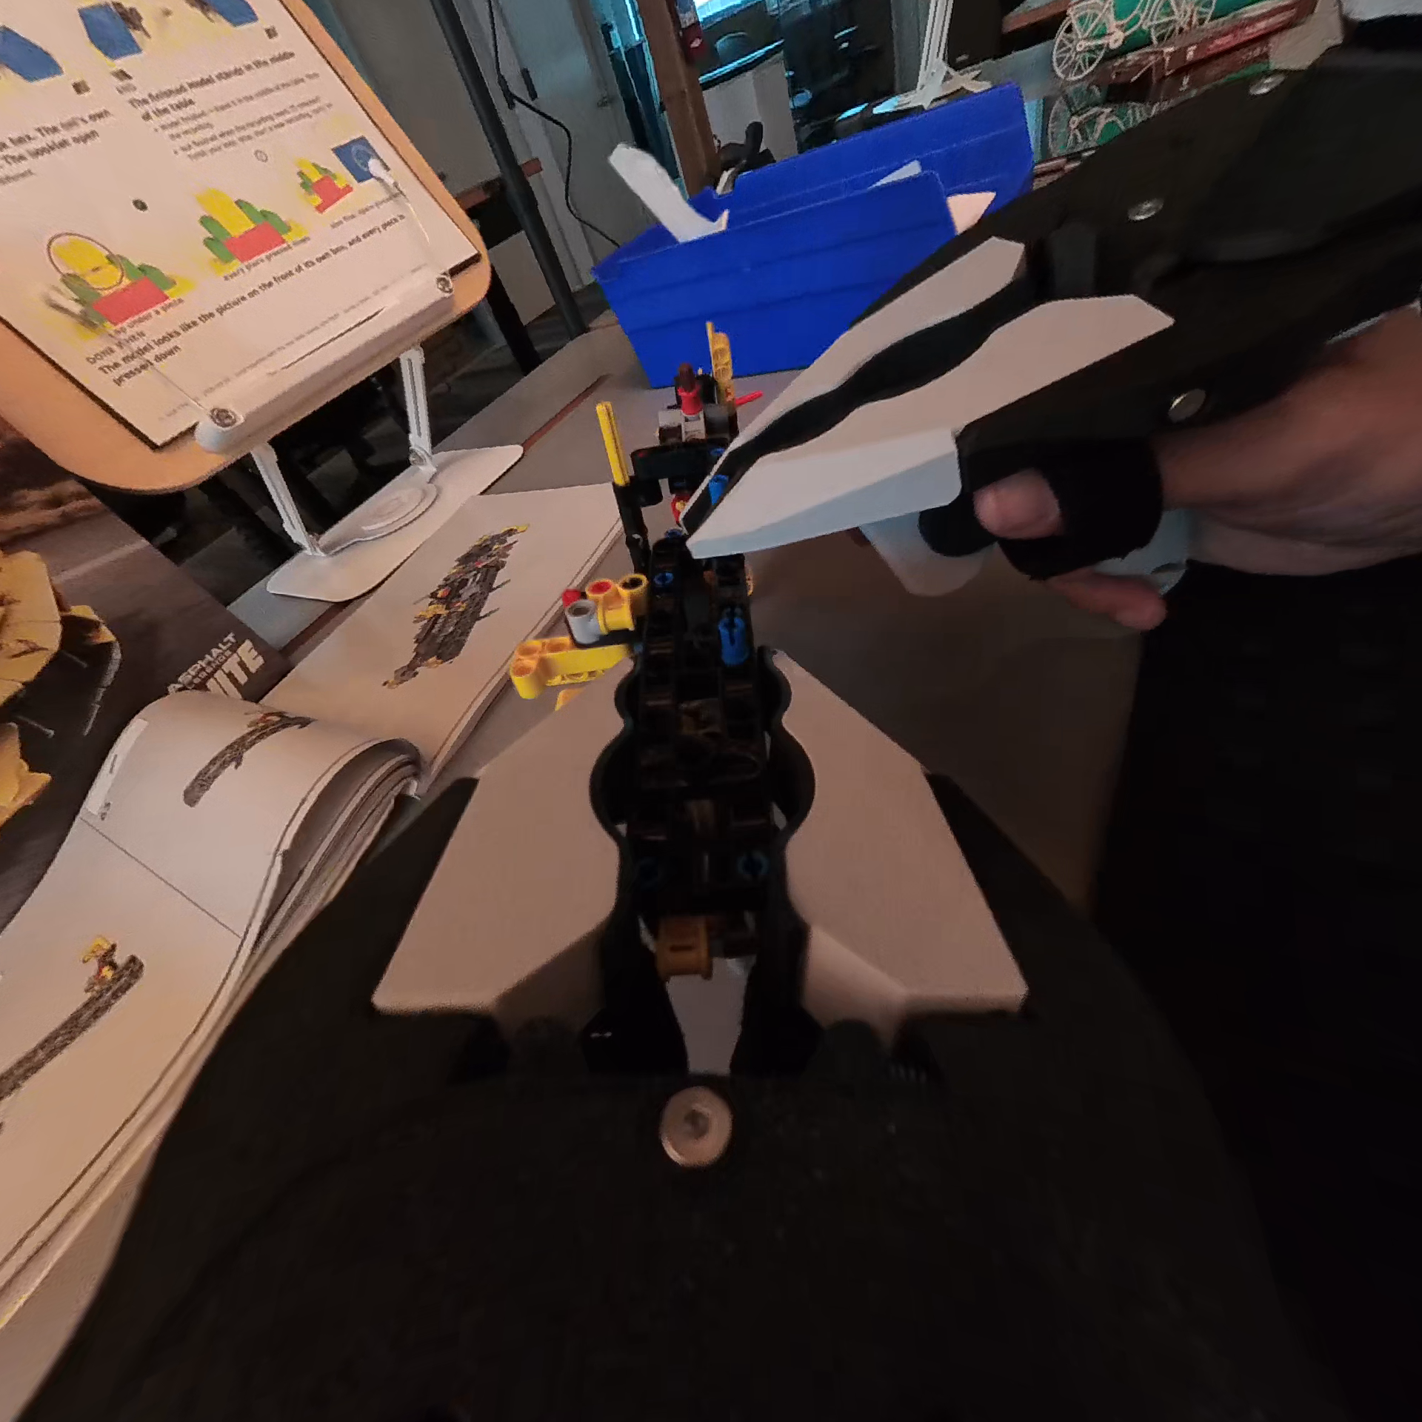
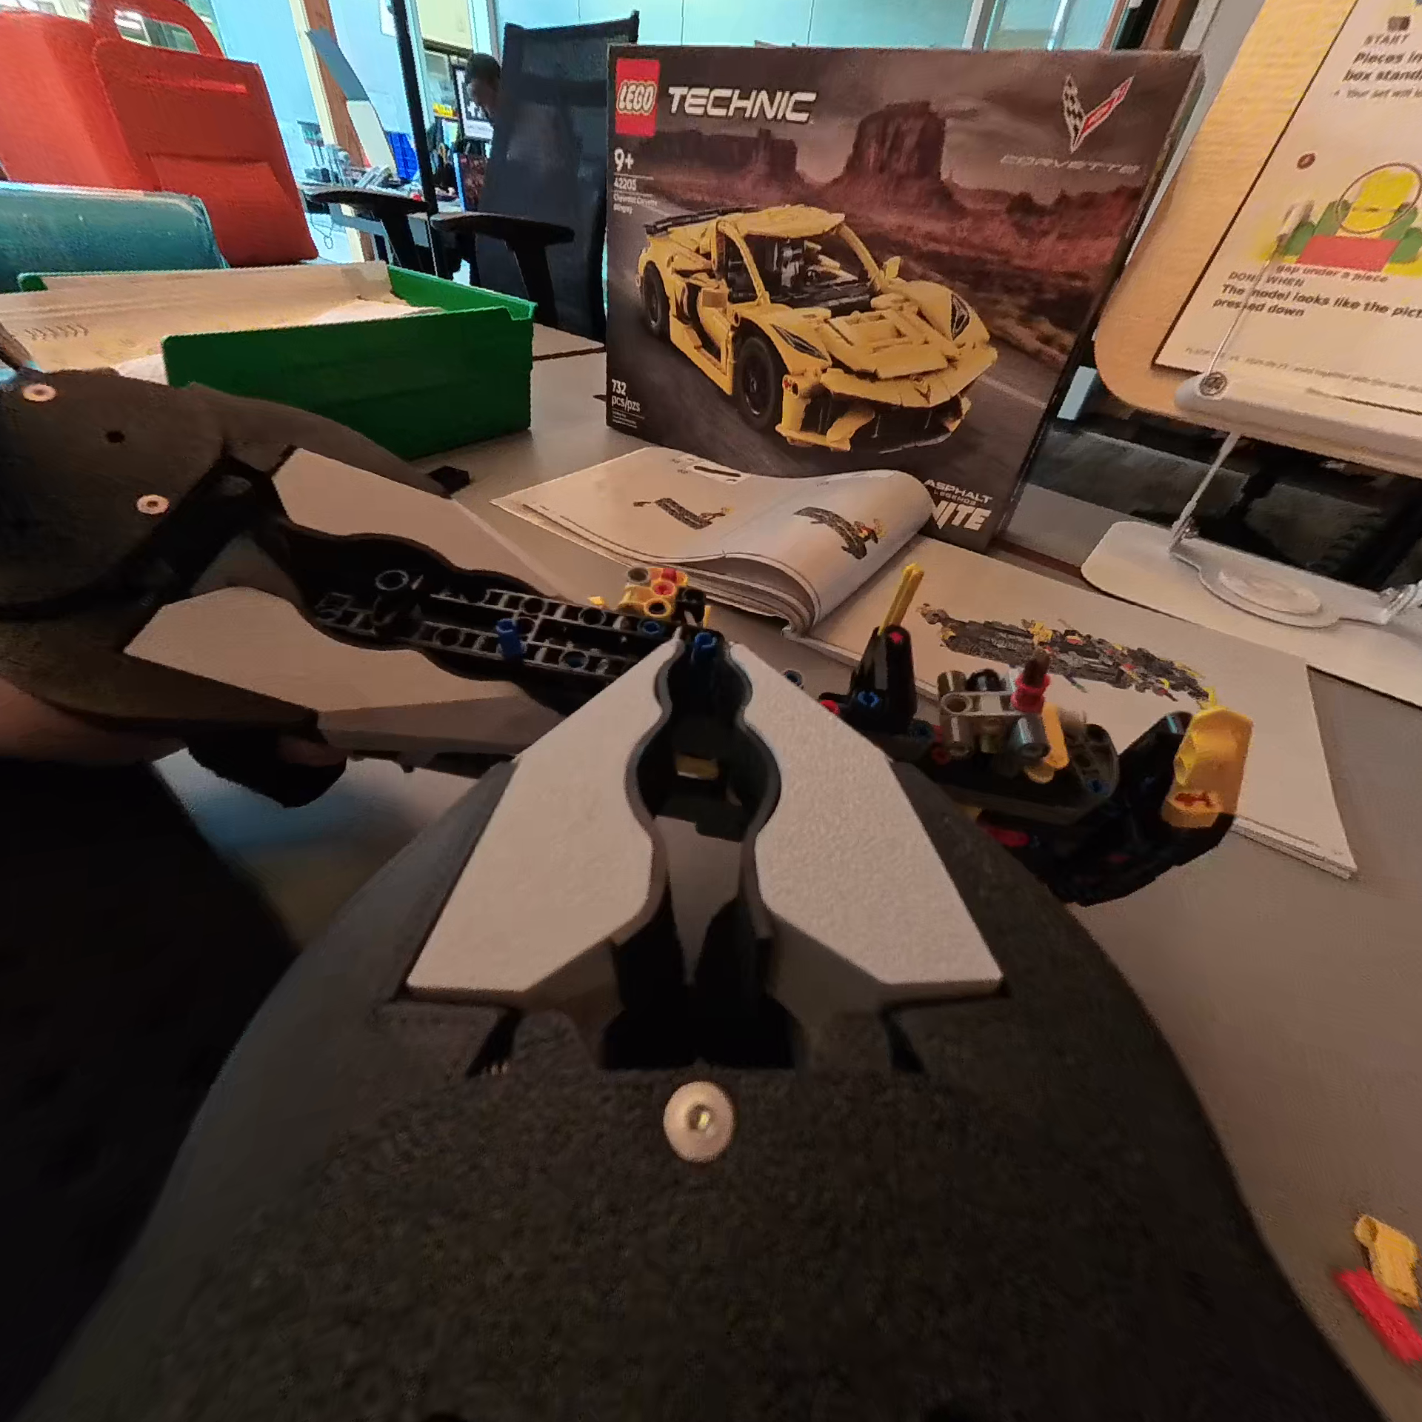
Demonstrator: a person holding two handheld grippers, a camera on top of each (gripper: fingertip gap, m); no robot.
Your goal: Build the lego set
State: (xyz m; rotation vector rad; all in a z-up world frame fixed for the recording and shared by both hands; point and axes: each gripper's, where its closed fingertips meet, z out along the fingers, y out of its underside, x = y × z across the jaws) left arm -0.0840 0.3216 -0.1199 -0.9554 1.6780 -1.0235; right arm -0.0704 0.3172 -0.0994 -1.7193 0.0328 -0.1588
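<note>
My left gripper [image 1: 696,677] is shut on a long black Technic chassis [image 1: 692,739] with yellow, red and blue parts, and holds it above the table. In the right wrist view the left gripper [image 2: 539,646] comes in from the left with the chassis [image 2: 539,623], whose far end [image 2: 1039,769] hangs over the booklet. My right gripper [image 2: 702,654] is shut on a small blue pin [image 2: 700,645] and holds it against the top of the chassis. The right gripper [image 1: 704,500] enters the left wrist view from the right, with the blue pin [image 1: 717,489] at its tips.
An open instruction booklet [image 2: 731,531] lies under the chassis, with the set's box [image 2: 885,269] standing behind it. A document stand [image 1: 231,231] is at the back, blue bins [image 1: 769,285] to one side and a green bin [image 2: 346,369] to the other. Loose yellow and red pieces [image 2: 1385,1270] lie near the right. The grippers are tip to tip, or close to it.
</note>
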